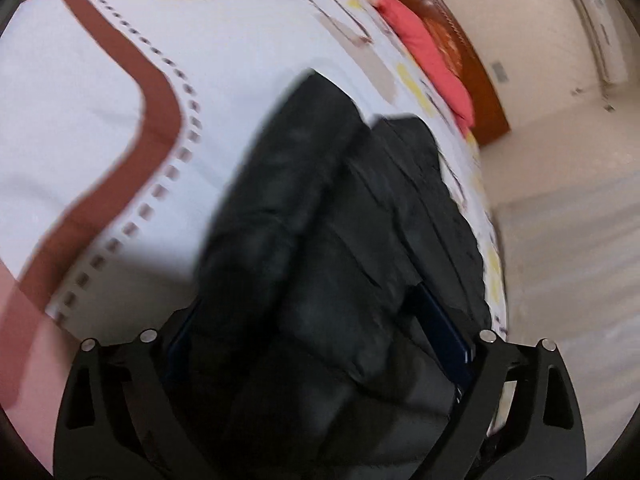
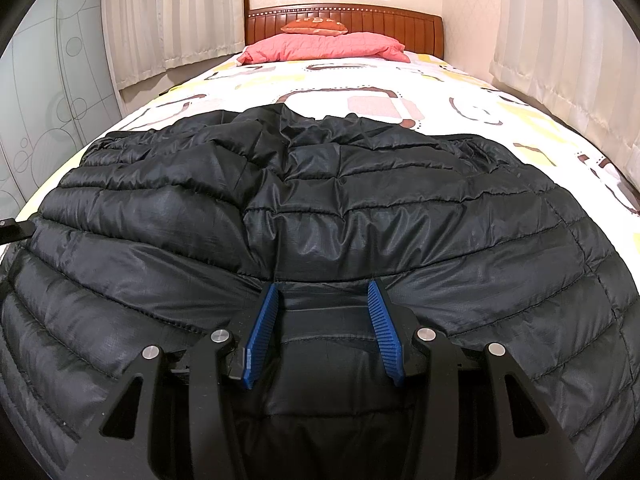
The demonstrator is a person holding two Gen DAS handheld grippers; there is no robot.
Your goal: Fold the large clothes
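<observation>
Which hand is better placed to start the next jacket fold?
Right. The right gripper looks clamped on the black jacket at its near hem, ready to lift. The left gripper has jaws wide, gripping nothing.

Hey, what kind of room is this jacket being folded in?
A bedroom, most likely in a home. The black jacket lies on a bed with a patterned sheet, a pink pillow sits against a wooden headboard, and curtains hang along the walls.
</observation>
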